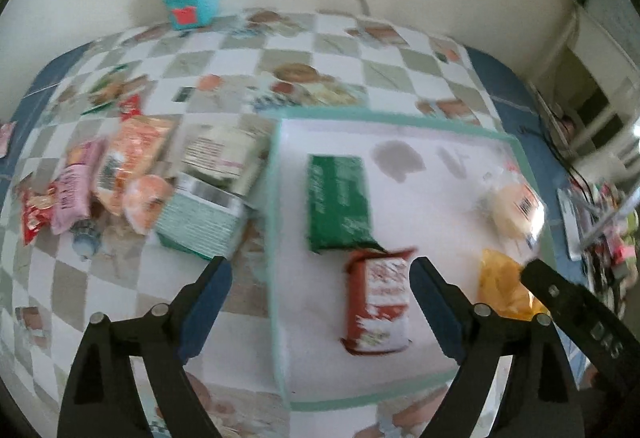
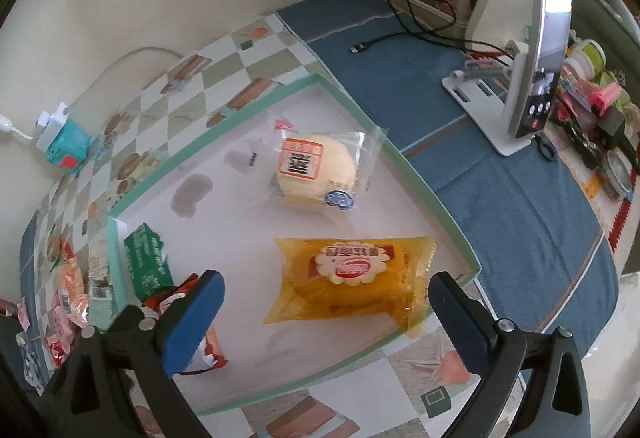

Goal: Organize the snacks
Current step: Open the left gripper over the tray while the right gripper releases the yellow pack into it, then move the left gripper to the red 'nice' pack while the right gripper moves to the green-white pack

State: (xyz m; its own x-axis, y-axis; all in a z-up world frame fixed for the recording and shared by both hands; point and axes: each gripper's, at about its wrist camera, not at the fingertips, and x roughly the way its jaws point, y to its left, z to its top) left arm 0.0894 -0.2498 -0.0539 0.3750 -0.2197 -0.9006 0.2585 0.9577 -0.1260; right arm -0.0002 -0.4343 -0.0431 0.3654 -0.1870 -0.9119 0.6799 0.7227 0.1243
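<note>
While both grippers' fingers stand spread and empty, the soft, crinkly yellow plastic snack packet (image 2: 352,288) lies inside the shallow green-rimmed white tray (image 2: 436,206), light and slippery, best pinched across its puffy middle.

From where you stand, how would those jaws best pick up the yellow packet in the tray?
Probably from above, across the short width of the yellow packet. It lies flat in the tray, long side across, and the open right gripper already straddles it.

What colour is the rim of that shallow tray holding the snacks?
Pale mint green, around a white floor. The tray rim shows best in the right wrist view.
</note>
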